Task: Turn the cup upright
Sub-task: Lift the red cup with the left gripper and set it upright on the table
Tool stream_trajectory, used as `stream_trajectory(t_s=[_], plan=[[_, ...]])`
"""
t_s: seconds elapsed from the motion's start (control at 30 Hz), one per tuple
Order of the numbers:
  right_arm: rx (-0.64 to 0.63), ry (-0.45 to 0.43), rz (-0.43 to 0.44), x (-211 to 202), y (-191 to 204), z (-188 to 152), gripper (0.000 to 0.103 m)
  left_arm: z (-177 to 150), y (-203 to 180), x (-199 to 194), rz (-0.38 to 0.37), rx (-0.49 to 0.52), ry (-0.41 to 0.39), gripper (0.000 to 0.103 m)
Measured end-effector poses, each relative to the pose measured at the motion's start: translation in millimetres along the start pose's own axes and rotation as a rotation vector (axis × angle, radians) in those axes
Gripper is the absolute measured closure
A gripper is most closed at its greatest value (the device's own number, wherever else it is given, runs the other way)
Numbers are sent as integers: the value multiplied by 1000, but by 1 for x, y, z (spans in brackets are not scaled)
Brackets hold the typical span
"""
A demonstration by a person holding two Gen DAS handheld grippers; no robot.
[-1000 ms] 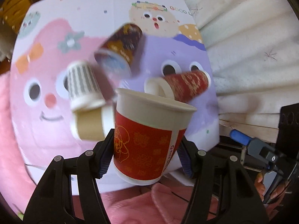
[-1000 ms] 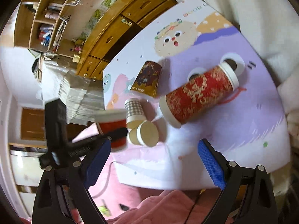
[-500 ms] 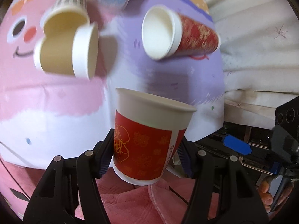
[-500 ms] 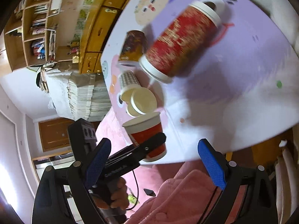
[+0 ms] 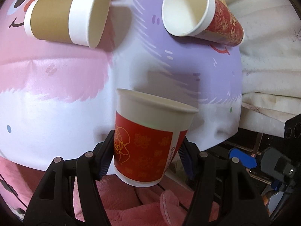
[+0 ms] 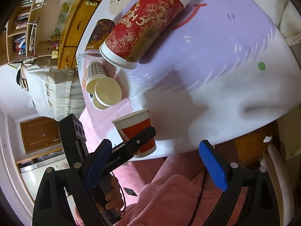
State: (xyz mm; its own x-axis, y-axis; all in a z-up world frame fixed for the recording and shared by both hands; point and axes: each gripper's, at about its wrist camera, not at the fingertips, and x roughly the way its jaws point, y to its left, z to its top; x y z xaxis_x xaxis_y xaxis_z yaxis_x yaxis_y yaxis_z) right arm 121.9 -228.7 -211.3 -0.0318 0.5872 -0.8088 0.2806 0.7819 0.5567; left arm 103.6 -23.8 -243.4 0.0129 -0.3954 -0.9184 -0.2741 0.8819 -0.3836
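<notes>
Jaws clamp red cup [image 5: 148,146] upright above mat's [image 5: 56,116] near edge.

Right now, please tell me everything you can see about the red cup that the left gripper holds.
The red cup is paper, with a wide white band under its rolled rim and gold drawings on red. It is upright, mouth up. The left gripper clamps its lower body from both sides, at the near edge of the table. Whether its base touches is unclear.
</notes>
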Motion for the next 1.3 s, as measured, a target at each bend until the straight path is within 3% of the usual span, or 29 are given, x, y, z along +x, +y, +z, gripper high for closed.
stream_trajectory(t_s=[0.33, 0.8, 1.3], plan=[[-49, -12, -48, 1, 10, 1, 8, 3, 14, 7, -38, -46, -19, 44], [-55, -5, -40, -7, 9, -3, 8, 3, 19, -4, -46, -32, -5, 37], [-82, -11, -14, -7, 26, 4, 8, -15, 15, -74, -55, 100, -32, 29]])
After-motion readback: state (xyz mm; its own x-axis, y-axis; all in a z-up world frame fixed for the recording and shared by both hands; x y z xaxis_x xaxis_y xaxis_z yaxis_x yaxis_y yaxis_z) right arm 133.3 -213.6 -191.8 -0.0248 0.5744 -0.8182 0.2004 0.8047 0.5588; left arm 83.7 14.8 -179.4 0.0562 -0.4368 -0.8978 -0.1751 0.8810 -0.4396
